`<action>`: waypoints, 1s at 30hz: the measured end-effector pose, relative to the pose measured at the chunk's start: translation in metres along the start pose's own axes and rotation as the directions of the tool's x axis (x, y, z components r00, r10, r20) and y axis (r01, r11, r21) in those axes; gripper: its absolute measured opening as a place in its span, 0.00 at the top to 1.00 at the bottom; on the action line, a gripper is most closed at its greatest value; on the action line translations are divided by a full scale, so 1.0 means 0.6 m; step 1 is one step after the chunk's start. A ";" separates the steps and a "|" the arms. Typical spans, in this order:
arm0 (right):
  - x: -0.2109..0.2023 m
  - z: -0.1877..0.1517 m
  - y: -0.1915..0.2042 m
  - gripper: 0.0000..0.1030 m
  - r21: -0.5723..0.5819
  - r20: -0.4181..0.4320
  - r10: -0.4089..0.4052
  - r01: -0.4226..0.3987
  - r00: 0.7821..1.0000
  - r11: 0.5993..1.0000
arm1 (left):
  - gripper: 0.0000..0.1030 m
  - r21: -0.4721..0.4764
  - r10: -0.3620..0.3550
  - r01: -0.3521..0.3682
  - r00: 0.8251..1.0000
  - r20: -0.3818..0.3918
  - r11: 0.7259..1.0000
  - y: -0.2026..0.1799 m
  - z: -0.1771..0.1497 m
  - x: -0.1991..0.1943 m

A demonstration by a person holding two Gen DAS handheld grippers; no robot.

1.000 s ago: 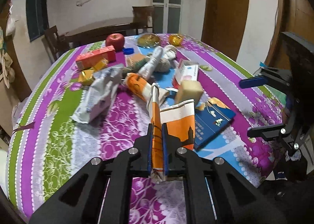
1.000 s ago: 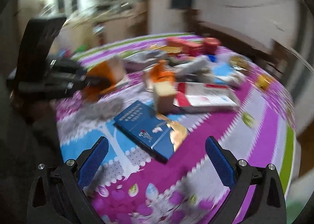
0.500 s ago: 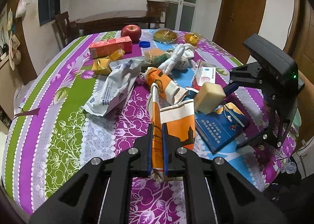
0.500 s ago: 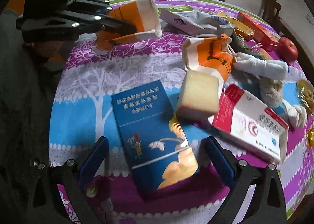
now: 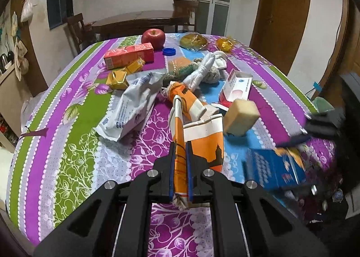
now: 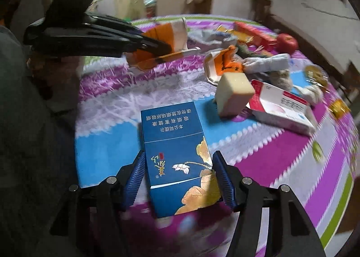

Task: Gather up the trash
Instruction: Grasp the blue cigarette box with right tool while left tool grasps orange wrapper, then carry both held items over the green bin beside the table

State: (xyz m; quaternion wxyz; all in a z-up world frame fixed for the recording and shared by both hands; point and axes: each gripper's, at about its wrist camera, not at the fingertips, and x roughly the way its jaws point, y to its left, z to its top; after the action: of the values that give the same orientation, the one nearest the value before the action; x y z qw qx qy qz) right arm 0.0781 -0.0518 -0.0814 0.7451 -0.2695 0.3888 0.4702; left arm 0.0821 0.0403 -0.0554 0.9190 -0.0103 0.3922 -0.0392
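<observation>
On the bench | our left gripper (image 5: 181, 167) pinching orange carton (image 5: 202, 142) | right gripper (image 6: 177, 178) closing around blue box (image 6: 177, 155), pads basically touching

A glossy blue cardboard cigarette pack with gold foil flowers (image 6: 177, 162) lies on the table's smooth printed purple floral cloth (image 5: 74, 162). The right tongs (image 6: 177, 177) have ribbed blue rubbery pads and matt black plastic arms. The left tongs (image 5: 180, 167) pinch a creased orange-and-white paper carton (image 5: 202, 142). The red apple (image 5: 153, 37) shines.
</observation>
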 end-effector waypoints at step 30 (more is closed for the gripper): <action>-0.472 -0.264 -0.082 0.40 0.862 0.065 -0.800 0.371 0.596 0.346 | 0.93 0.361 -0.178 0.104 0.968 0.178 0.927 -0.370 0.194 -0.017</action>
State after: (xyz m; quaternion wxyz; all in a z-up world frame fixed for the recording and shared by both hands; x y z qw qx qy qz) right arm -0.0011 -0.3326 0.0685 0.9716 0.0826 0.2213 -0.0126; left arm 0.1449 -0.1818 0.0436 0.9368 0.1205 0.2791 -0.1733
